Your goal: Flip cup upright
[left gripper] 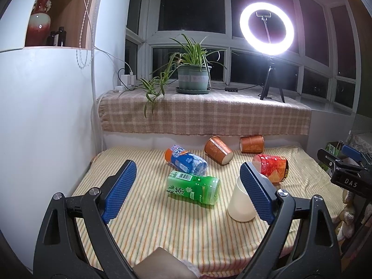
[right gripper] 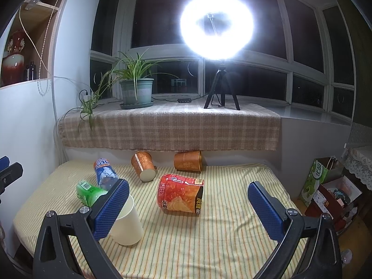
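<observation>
A plain cream cup [left gripper: 240, 201] stands mouth-down on the striped cloth, partly behind my left gripper's right finger; it also shows in the right wrist view [right gripper: 127, 223], behind the left finger there. A red cup [left gripper: 270, 167] [right gripper: 180, 193], two brown cups [left gripper: 218, 150] [left gripper: 252, 144] [right gripper: 144, 166] [right gripper: 188, 161], a green cup [left gripper: 194, 186] [right gripper: 89, 191] and a blue-orange bottle [left gripper: 186, 160] [right gripper: 104, 171] all lie on their sides. My left gripper [left gripper: 188, 183] is open above the green cup. My right gripper [right gripper: 188, 205] is open near the red cup. Both are empty.
The striped cloth [left gripper: 162, 227] covers a low platform against a white wall on the left. A checked-cloth ledge [left gripper: 204, 114] behind holds a potted plant [left gripper: 193, 76] and a ring light on a tripod [left gripper: 267, 28]. Bags and boxes [right gripper: 330, 186] stand on the right.
</observation>
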Tool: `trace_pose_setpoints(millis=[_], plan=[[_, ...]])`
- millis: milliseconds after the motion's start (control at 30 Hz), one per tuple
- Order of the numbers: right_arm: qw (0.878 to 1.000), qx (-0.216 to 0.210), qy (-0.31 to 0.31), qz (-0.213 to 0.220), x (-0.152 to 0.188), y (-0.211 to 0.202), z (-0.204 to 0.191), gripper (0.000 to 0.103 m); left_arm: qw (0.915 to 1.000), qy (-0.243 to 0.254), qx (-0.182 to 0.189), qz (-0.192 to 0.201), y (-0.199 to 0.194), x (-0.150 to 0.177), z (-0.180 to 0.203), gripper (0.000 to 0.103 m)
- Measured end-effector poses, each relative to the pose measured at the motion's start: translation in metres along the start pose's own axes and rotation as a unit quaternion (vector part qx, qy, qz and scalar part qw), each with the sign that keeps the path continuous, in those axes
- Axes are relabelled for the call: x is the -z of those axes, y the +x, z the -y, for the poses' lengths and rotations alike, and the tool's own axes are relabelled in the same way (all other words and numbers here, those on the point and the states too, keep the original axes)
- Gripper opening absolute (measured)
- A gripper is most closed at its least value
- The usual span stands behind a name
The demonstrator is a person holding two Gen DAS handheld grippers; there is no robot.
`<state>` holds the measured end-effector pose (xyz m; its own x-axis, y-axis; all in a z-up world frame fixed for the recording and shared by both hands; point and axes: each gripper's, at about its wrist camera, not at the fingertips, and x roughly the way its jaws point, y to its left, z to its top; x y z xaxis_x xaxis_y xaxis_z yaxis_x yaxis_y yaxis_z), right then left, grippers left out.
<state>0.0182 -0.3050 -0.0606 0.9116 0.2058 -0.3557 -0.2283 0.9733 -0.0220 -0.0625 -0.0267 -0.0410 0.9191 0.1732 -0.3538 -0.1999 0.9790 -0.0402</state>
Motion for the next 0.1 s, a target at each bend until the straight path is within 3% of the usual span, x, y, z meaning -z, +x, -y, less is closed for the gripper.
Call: trace_pose_setpoints(millis=[100], plan=[[1.000,-0.001,0.000,-0.005,0.0003,0.0011,0.0013,0.103,1.0000,-0.004,-0.004,-0.003,0.0041,-0.0016,-0.0023,0.093]])
